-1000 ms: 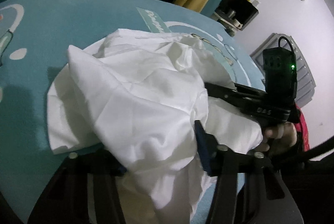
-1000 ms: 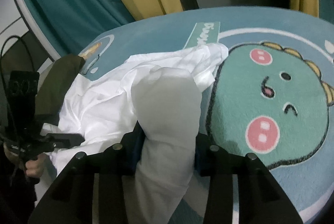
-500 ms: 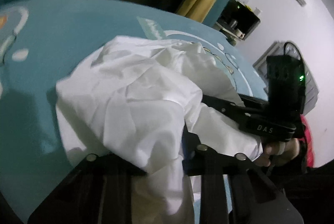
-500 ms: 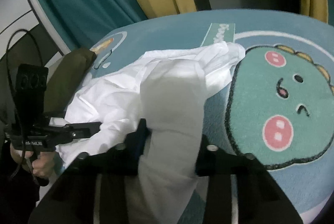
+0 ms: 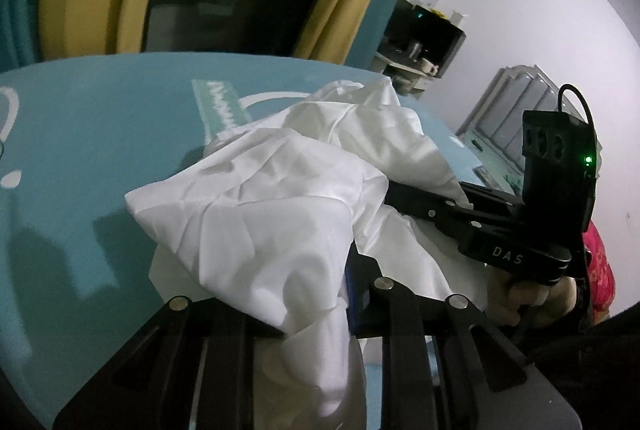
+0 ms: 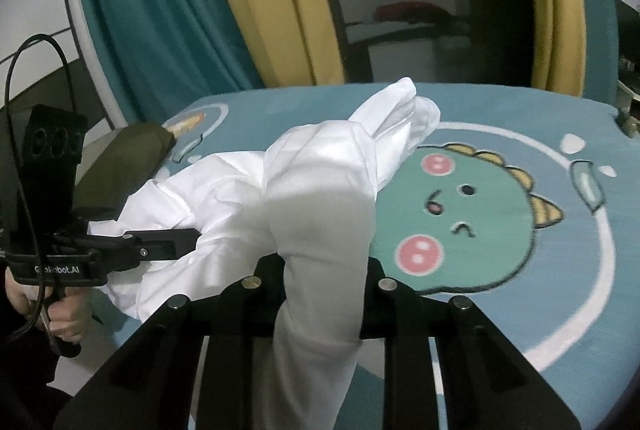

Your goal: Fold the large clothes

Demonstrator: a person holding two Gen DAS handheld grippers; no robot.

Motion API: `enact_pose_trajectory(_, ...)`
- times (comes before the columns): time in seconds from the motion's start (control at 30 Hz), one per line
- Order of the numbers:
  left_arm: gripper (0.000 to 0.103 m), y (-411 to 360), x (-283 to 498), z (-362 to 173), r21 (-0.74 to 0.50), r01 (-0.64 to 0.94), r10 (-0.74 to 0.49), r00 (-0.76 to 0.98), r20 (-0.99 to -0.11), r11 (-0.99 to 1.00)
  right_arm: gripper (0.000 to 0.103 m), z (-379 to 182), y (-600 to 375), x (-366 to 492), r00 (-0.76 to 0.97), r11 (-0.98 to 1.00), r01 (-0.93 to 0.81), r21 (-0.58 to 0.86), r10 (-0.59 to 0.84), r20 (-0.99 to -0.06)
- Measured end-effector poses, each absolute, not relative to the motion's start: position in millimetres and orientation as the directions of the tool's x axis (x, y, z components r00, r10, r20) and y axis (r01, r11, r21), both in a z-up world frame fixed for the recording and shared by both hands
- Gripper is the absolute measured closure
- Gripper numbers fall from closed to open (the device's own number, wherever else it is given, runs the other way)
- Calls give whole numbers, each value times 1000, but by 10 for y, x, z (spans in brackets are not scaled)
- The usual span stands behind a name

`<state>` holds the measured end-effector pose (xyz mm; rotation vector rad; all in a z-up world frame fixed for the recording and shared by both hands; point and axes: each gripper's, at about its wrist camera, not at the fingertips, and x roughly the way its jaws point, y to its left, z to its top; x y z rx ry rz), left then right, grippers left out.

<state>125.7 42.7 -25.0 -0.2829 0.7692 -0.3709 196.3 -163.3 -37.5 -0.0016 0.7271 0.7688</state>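
White garment (image 5: 280, 213) bunched on the dinosaur-print mat (image 6: 520, 133), thin, limp and slick-looking, likely to slump unless taken at a hem or seam; left gripper (image 5: 320, 294) and right gripper (image 6: 320, 270) jaws, just closing, each pinch a fold.

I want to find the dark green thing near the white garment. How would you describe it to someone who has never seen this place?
Start from the big blue mat printed with a green cartoon dinosaur. A crumpled white garment lies left of the dinosaur, and past its left side sits the olive-green bundle, at the mat's edge beside a small printed carrot. It is the only dark, dull-coloured soft thing there; what it is cannot be told.
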Motion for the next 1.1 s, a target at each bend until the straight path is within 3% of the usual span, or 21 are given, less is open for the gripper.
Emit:
enact_pose_trajectory(0.5, 82, 193, 1230, -23, -352, 279, -443, 681, -584, 893, 82, -93, -1942, 1858, 546, 742, -624, 245, 639, -542)
enact_pose_trajectory(1.1, 81, 1116, 895, 361, -276, 101, -226, 851, -473, 956, 82, 533, -782, 1917, 526, 630, -769, 112, 722, -449)
